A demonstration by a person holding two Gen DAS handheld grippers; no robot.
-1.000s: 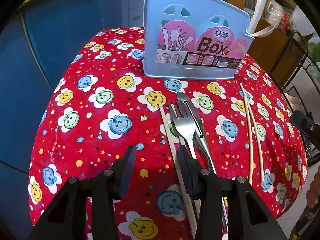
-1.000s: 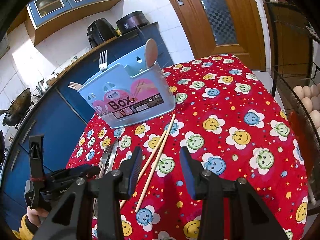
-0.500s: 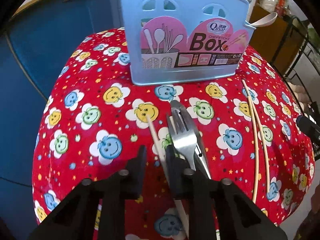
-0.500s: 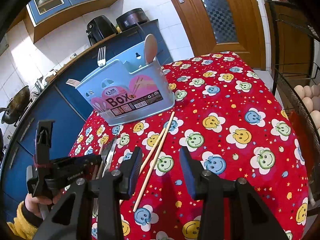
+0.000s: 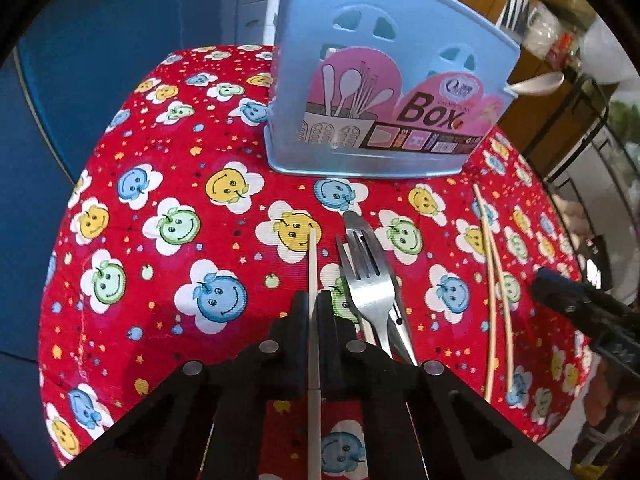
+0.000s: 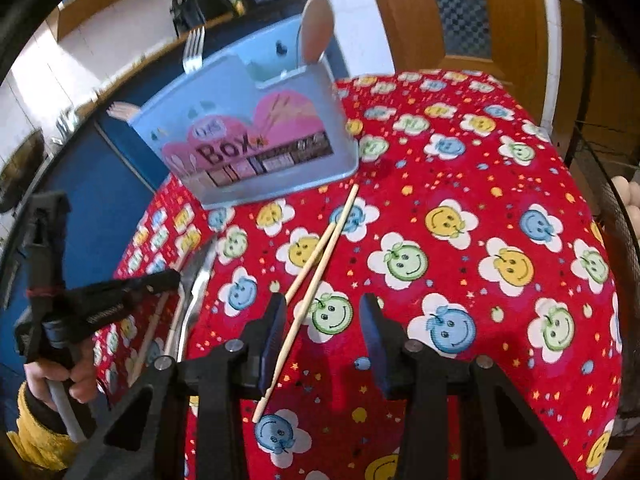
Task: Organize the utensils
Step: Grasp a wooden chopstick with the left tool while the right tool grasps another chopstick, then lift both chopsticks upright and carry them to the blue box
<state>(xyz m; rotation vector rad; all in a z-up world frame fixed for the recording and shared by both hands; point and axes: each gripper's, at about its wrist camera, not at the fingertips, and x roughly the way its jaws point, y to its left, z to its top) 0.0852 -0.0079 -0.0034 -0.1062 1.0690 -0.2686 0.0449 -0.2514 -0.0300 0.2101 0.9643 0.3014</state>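
Note:
My left gripper (image 5: 313, 300) is closing its last bit, the pads pressing both sides of a single pale chopstick (image 5: 312, 256) that lies on the red smiley tablecloth (image 5: 168, 264). Right of it lie a steel fork (image 5: 368, 280) and a second steel utensil under it. A pair of chopsticks (image 6: 320, 260) lies further right. My right gripper (image 6: 322, 316) hangs open over their near ends, one stick passing close by its left finger (image 6: 274, 320), untouched. The blue utensil box (image 5: 384, 100) stands behind, holding a fork (image 6: 194, 50) and a wooden spoon (image 6: 316, 28).
Blue cabinets (image 5: 100, 60) stand close behind and left of the small round table. A wooden door (image 6: 460, 12) is at the back right, and a wire rack with eggs (image 6: 624, 196) at the right. A hand in a yellow sleeve (image 6: 36, 436) holds the left gripper.
The left gripper slid left off the fork and shut on the single chopstick, nearing the box. The right gripper dropped closer to the chopstick pair, jaws unchanged.

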